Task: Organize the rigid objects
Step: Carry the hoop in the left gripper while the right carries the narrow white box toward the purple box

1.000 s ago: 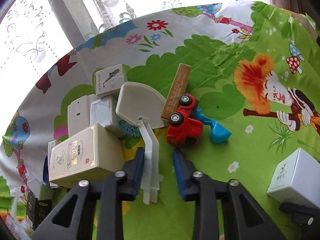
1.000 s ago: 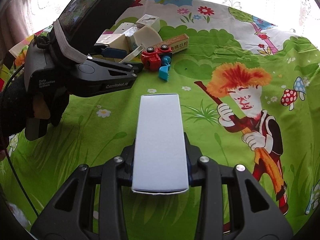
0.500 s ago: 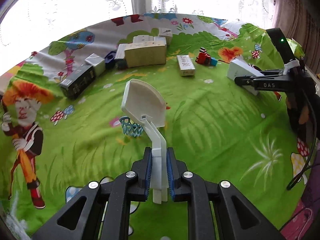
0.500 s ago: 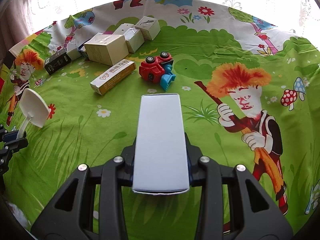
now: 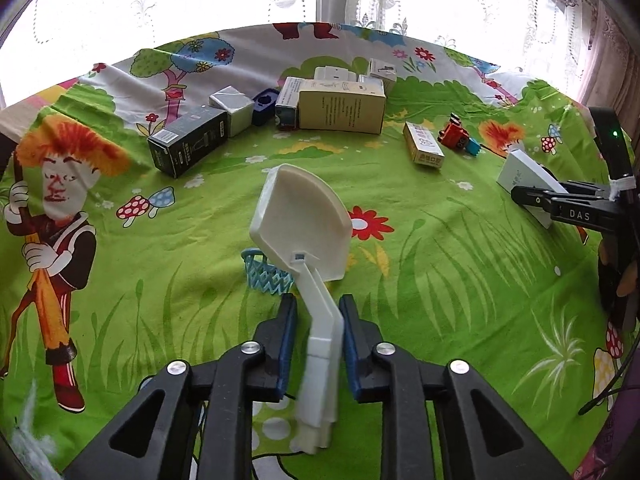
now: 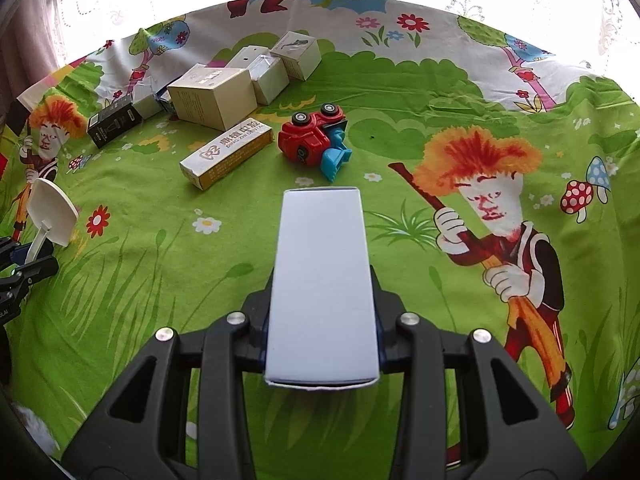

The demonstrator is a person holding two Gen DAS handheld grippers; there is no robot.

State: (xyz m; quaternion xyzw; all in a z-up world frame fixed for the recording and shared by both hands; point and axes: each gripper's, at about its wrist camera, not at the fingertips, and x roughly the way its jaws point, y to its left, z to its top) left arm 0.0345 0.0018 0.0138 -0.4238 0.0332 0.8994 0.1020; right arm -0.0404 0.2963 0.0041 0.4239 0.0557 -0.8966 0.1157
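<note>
Nearest, the left gripper (image 5: 316,344) is clamped on the post of the toy basketball hoop (image 5: 304,224), carried above the green cloth (image 5: 440,280). It looks light, stiff and top-heavy, so that low post grip seems right. The right gripper (image 6: 322,320) squeezes a white box (image 6: 322,280): probably light card, crushable. Far off at twelve o'clock sit the stacked boxes (image 5: 340,108).

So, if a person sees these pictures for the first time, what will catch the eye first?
Probably the white toy basketball hoop held in the left gripper, above the bright green cartoon tablecloth. Next, the white box clamped in the right gripper, with the overturned red toy truck just beyond it.
</note>
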